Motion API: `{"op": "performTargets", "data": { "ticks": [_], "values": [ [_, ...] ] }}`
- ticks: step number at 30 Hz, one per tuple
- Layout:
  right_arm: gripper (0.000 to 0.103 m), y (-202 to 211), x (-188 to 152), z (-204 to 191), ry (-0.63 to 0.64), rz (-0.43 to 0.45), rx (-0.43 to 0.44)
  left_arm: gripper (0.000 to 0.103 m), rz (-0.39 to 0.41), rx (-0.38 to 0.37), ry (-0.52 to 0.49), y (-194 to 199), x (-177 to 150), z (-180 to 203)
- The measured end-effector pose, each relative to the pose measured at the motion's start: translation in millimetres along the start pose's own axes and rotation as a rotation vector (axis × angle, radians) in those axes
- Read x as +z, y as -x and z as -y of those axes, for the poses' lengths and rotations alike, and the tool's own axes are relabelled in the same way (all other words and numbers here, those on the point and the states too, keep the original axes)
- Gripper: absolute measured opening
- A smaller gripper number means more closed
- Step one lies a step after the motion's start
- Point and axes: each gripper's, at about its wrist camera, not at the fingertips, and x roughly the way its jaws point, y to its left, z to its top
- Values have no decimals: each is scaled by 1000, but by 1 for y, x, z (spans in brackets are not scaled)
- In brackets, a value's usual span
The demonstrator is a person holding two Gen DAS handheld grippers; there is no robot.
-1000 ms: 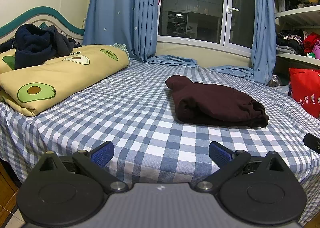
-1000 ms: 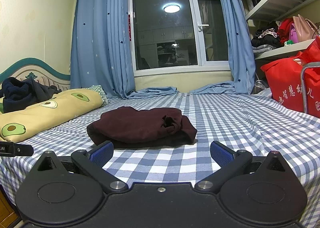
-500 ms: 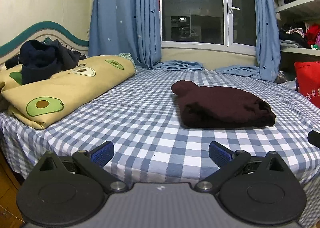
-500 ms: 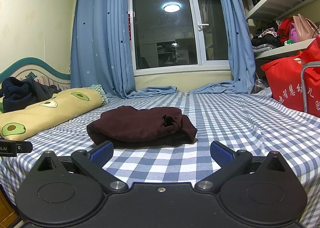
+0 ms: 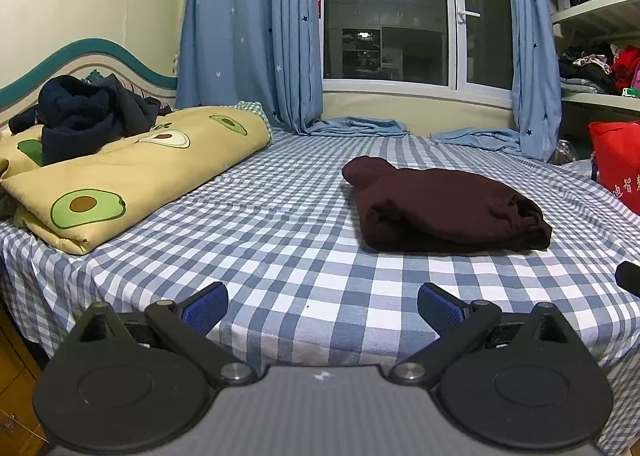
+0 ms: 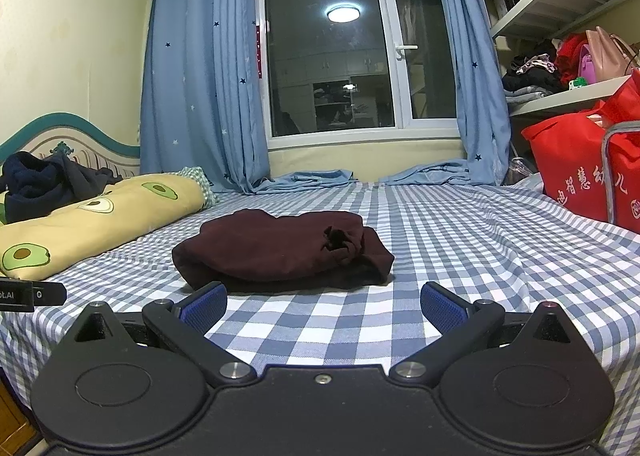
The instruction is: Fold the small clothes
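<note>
Maroon garment (image 6: 280, 252) lies folded in a thick bundle near the middle of the checked bed (image 6: 460, 240), bunched end toward the right. Left claw (image 5: 322, 306) at the bed's near edge, well short of the garment; fingers spread wide, holding nothing. Right claw (image 6: 323, 306) just in front of the garment, blue pads (image 6: 202, 306) wide apart, empty, left pad close to the bundle's near edge. Avocado-print quilt (image 5: 132, 168) along the headboard side, dark navy clothing (image 5: 86, 112) heaped on it. Red bag (image 6: 584, 172) at the bed's right. Blue curtains (image 6: 200, 76) frame the dark window.
</note>
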Motion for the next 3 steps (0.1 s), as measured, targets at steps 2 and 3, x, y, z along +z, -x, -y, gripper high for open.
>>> {"op": "performTargets", "data": {
  "ticks": [2,3],
  "values": [
    [103,0,0,1,-2,-2,0,102,-8,-8,7,-2,0,-1],
    [103,-1,0,0,-2,-2,-1,102,-11,-10,11,-2,0,-2]
  ]
}}
